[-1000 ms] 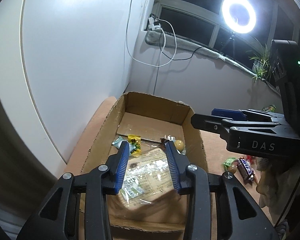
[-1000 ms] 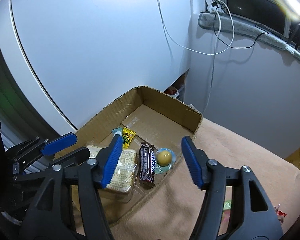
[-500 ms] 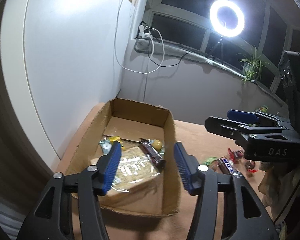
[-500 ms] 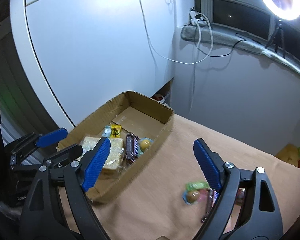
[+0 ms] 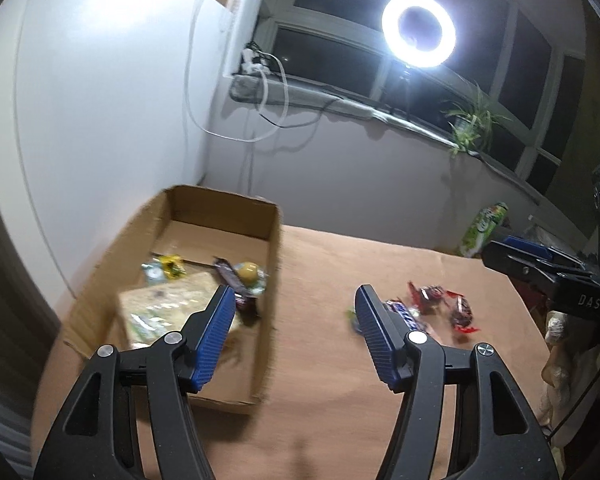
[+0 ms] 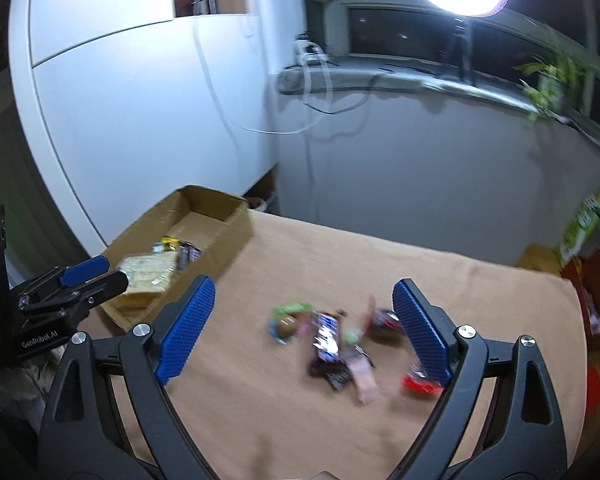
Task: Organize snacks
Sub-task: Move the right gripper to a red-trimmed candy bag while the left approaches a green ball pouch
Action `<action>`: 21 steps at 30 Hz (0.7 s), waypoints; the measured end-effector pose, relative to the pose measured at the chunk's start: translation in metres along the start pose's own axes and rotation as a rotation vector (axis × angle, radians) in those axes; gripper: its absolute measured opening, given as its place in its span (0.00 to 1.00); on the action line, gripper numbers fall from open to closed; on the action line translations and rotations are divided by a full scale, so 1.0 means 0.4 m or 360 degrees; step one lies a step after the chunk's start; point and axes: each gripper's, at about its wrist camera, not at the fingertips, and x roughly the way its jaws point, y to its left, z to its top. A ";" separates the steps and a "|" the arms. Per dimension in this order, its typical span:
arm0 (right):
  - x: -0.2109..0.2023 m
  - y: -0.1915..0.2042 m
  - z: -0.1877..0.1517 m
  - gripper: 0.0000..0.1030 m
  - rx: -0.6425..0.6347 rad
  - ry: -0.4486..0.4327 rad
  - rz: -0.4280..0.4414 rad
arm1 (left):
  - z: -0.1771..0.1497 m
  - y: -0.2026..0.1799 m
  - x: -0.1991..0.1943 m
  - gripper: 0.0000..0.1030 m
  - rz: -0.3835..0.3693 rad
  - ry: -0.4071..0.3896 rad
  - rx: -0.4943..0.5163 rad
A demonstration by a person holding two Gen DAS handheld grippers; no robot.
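An open cardboard box (image 5: 274,236) (image 6: 236,220) stands at the table's left end. It holds a clear cracker pack (image 5: 160,308), a dark chocolate bar (image 5: 230,274), a round yellow sweet (image 5: 248,270) and small wrapped candies (image 5: 168,268). Loose snacks lie on the brown cloth: a blue-and-white bar (image 6: 326,332) (image 5: 404,314), red-wrapped candies (image 5: 456,308) (image 6: 384,320), a green-wrapped sweet (image 6: 286,318) and a pink wrapper (image 6: 364,372). My left gripper (image 5: 294,316) is open and empty above the box's right wall. My right gripper (image 6: 304,316) is open and empty above the loose pile.
A white cabinet (image 5: 80,100) stands behind the box. A ring light (image 5: 418,30) and a plant (image 5: 472,120) are at the window sill. A green packet (image 5: 484,228) stands at the table's far right. The cloth-covered table (image 6: 420,256) ends at the right.
Both grippers have drawn back and swung right, away from the box. The left gripper's jaws have opened wider. The right gripper now looks at the loose snack pile.
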 end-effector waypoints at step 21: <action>-0.006 -0.309 -0.169 0.90 0.0308 0.0171 -0.0159 | -0.078 -0.174 0.148 0.58 -0.0199 0.0208 0.0113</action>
